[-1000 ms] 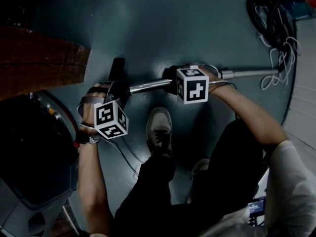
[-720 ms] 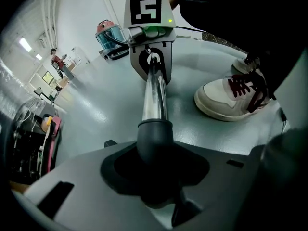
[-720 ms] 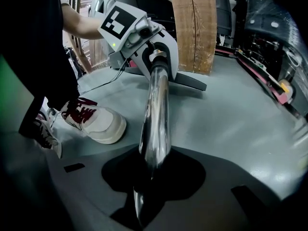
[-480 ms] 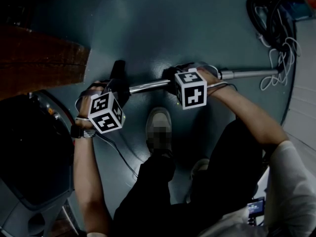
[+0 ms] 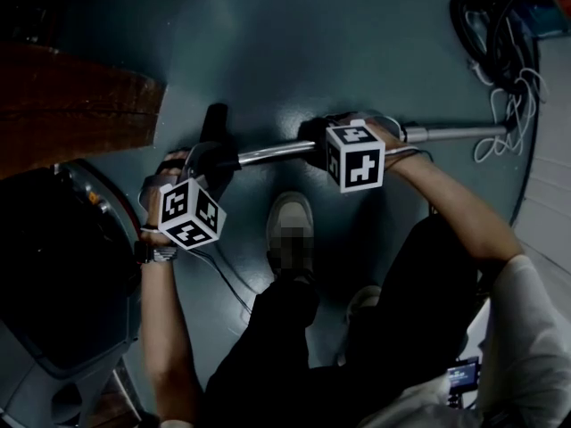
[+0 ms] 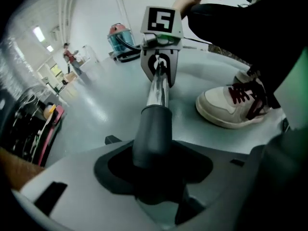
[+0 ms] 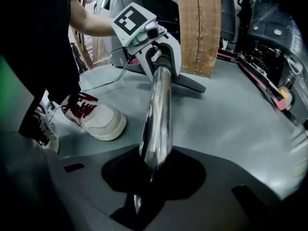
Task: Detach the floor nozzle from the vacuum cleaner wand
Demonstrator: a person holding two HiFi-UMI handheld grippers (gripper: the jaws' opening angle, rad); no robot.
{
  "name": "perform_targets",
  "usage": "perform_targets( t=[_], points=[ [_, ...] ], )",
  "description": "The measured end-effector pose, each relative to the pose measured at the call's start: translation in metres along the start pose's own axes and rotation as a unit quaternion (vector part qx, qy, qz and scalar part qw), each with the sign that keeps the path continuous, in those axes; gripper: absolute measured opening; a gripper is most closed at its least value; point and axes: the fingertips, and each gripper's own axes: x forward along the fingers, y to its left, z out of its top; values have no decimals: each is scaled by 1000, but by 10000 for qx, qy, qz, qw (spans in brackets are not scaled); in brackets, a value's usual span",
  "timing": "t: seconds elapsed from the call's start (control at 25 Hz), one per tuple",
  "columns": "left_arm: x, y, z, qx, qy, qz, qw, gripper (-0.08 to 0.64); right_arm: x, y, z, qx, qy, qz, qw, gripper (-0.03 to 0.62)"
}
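The left gripper's (image 6: 154, 177) jaws have just been opening; the dark grey neck (image 6: 151, 134) of the floor nozzle stands between them with a dark gap at either side, not pinched; the right gripper (image 7: 150, 186) is clenched on the chrome wand (image 7: 159, 109) further along; the neck still sits on the wand's end; the floor nozzle (image 5: 212, 121) lies on the teal floor (image 5: 294, 43), just ahead of the left hand (image 5: 161, 190); a white shoe (image 5: 290, 230) stands near the wand, between the grippers; cables (image 5: 500, 69) lie tangled by the wand's far end.

Teal floor (image 5: 294, 52): floor nozzle (image 5: 214, 119), shoe (image 5: 290, 226), cables (image 5: 516, 87).
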Motion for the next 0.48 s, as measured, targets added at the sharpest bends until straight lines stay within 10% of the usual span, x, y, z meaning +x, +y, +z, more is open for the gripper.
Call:
perform_targets(
  t=[0.28,0.48],
  points=[
    [-1,5,2,-1290,-236,1001,9863,285,2,5,0,70,-10,141,9999,120],
    [-4,7,0,-1203,-412,1061,9862,249,3,8,-1,95,-54,210,9997,120]
  ],
)
